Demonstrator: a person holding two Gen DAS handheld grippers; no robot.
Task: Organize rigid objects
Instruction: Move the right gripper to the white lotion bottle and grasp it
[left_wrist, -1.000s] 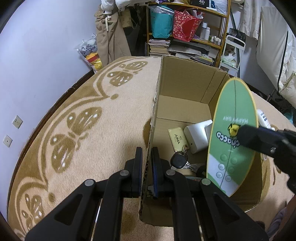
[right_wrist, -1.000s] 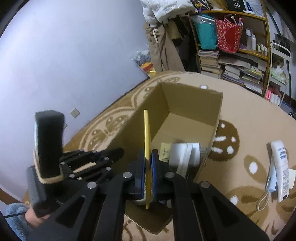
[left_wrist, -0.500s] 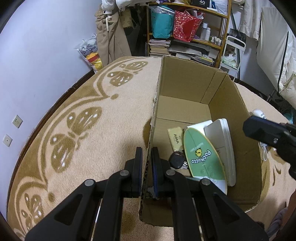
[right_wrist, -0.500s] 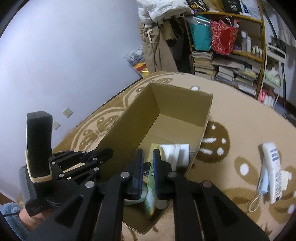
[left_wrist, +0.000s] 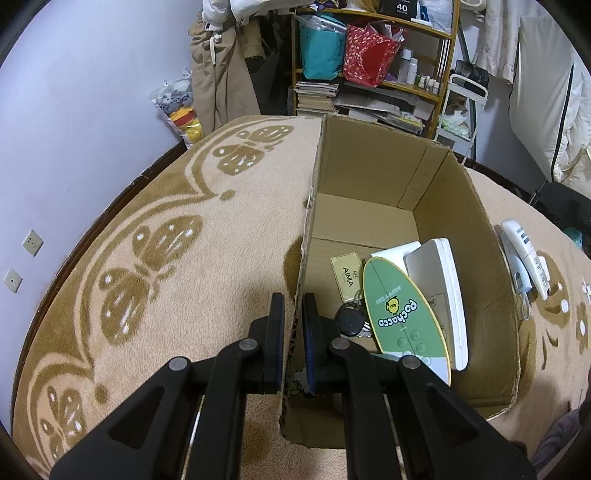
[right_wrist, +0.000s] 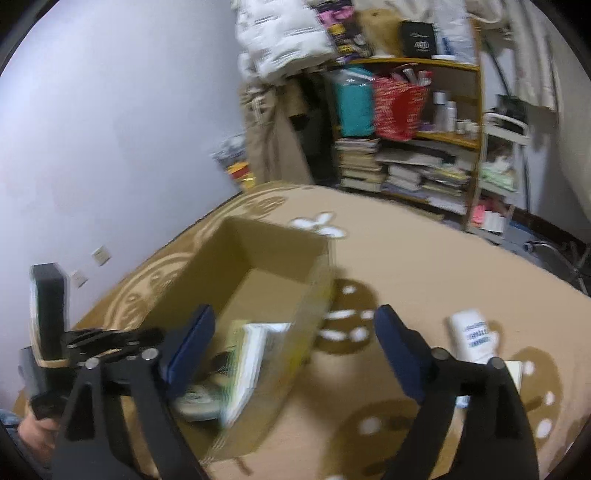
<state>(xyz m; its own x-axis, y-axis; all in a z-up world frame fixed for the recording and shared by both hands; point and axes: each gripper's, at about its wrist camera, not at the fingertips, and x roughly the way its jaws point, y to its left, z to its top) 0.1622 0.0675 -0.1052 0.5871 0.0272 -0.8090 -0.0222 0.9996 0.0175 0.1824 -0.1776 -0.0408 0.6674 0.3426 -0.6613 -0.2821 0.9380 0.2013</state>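
Note:
An open cardboard box (left_wrist: 369, 166) stands on the patterned carpet. My left gripper (left_wrist: 293, 332) is shut on the box's left wall near its front corner. Inside lie a green oval board (left_wrist: 402, 314), a white flat case (left_wrist: 439, 288), a yellow AIMA tag (left_wrist: 346, 275) and a black key fob (left_wrist: 349, 321). In the blurred right wrist view, my right gripper (right_wrist: 295, 347) hangs above the box's right wall (right_wrist: 314, 295). Its jaws are opening wide with nothing held between them. A white remote-like device (left_wrist: 524, 254) lies on the carpet right of the box, the same device (right_wrist: 471, 334) showing beside the right finger.
A wooden shelf (left_wrist: 406, 74) with books, a teal bag and a red bag stands behind the carpet. Beige clothes (left_wrist: 221, 74) hang by the wall. A bag of plush toys (left_wrist: 181, 107) sits at the carpet's edge. A white rack (left_wrist: 461, 110) stands right of the shelf.
The right gripper held the green board upright over the box, then let it drop flat inside. It has since opened wide and drawn back out of the left wrist view. The left gripper stayed put.

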